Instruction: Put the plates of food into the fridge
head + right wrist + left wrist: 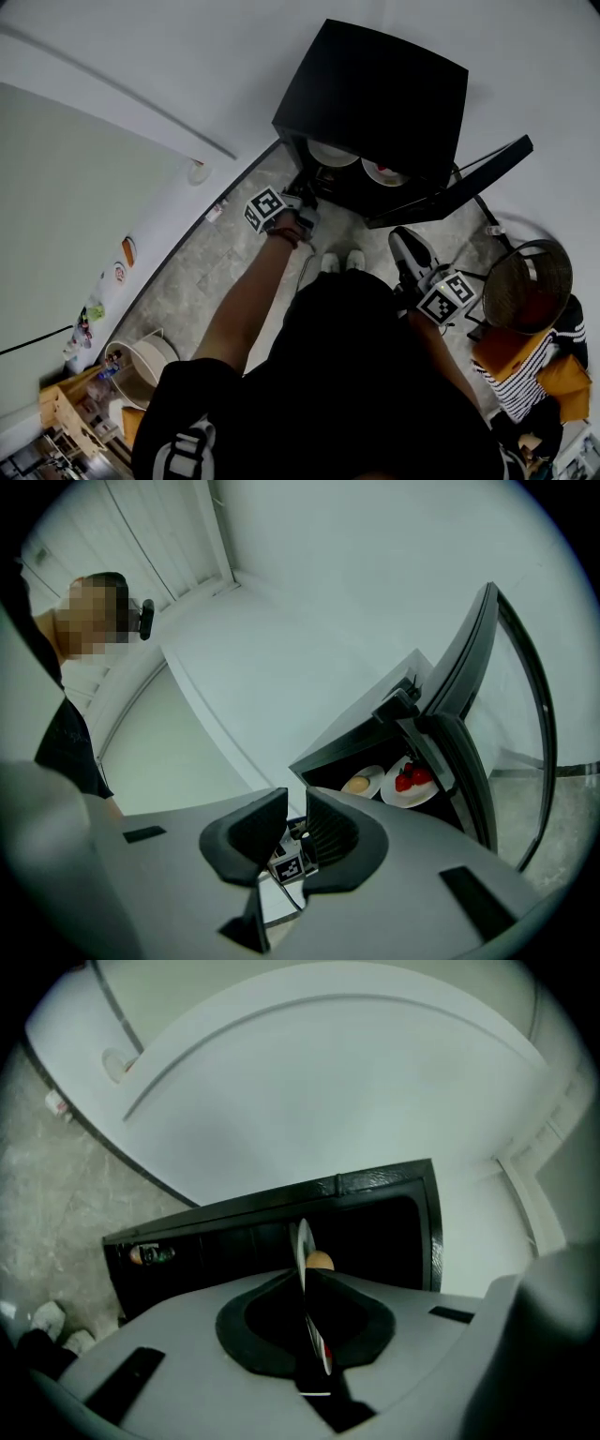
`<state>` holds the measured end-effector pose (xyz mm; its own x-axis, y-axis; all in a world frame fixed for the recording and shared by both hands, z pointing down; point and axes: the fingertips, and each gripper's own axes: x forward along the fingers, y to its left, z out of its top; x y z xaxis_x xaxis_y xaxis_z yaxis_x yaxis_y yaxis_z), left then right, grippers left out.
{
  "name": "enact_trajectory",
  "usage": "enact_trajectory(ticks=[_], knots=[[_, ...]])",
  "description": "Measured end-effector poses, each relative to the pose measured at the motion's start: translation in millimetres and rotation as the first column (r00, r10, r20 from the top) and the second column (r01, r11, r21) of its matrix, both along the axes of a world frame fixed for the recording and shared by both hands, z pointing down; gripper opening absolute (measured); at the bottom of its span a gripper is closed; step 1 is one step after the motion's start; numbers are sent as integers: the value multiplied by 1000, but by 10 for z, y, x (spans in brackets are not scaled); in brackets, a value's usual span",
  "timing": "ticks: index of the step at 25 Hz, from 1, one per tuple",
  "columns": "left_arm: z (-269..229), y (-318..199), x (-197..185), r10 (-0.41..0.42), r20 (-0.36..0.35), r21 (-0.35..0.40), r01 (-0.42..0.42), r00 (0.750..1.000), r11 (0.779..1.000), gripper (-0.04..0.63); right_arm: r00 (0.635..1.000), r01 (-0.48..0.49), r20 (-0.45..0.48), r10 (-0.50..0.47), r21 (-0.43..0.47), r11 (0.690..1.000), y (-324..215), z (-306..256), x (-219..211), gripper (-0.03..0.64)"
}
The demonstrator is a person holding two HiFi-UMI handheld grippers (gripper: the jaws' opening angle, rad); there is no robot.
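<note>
Black fridge (375, 84): boxy, with a flat matte top, it stood on the floor at the upper centre of the head view. Its door (469, 178), a flat dark slab, hung open toward the right.
Bun plate (361, 782): round, thin and smooth white, it carried a tan domed bun. It lay on the shelf inside the fridge.
Fruit plate (410, 785): the same round white shape, heaped with glossy red pieces. It sat just beside the bun plate, on the door side.
Left gripper (306, 1283): pale grey moulded shell with black jaws. The jaws were almost together, pinching the bun plate's rim, which showed edge-on as a thin white line.
Right gripper (295, 822): same grey shell, with a ribbed black inner pad. The jaws stood partly apart with nothing between them, at the lower right of the head view.
Floor (216, 281): mottled grey stone tiles.
</note>
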<state>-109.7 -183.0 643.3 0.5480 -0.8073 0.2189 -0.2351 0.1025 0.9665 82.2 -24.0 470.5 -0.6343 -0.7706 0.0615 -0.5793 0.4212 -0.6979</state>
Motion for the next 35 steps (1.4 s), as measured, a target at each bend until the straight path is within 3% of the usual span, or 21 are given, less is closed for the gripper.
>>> enact_trajectory(ticks=[3, 10, 15, 21, 26, 30, 35], knots=[[-123, 187, 36, 54, 60, 37, -56, 997, 998, 34, 1000, 14, 7, -14, 2, 1000, 7, 3, -22, 77], [-415, 740, 215, 126, 106, 84, -135, 986, 987, 34, 999, 30, 16, -30, 13, 999, -11, -2, -56, 77], [-733, 1044, 411, 192, 140, 160, -213, 971, 964, 34, 998, 59, 9, -59, 17, 998, 0, 7, -152, 72], [-996, 1274, 500, 217, 181, 231, -256, 959, 939, 34, 998, 67, 9, -67, 16, 998, 22, 17, -205, 72], [-1183, 1372, 532, 251, 265, 282, -324, 931, 903, 34, 997, 70, 7, -70, 6, 997, 33, 41, -235, 54], [-1394, 1416, 519, 229, 406, 352, -383, 885, 854, 34, 997, 74, -25, -73, 11, 997, 42, 43, -251, 35], [-1529, 1493, 538, 202, 488, 386, -417, 849, 823, 34, 994, 102, -52, -100, 36, 994, 32, 4, -315, 34]])
